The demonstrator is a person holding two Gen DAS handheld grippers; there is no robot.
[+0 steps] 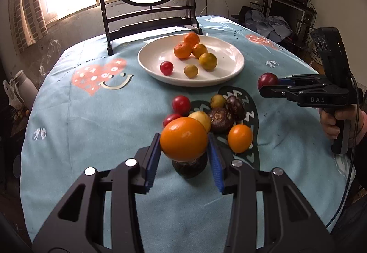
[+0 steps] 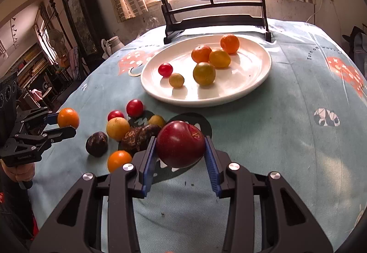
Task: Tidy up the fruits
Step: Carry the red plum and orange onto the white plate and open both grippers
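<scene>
- Your left gripper [image 1: 184, 145] pinches the orange [image 1: 183, 138] near its tips; tilting could roll it out.
- Your right gripper [image 2: 181, 147] clamps the plum [image 2: 180, 144]; both arriving together could knock fruit off the plate [image 1: 236, 65].

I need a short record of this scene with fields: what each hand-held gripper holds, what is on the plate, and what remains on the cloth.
left hand-held gripper: shut on orange fruit
right hand-held gripper: shut on dark red plum
white plate: six small fruits, one a red tomato
tablecloth: loose pile of red, yellow, orange and dark brown fruits
</scene>
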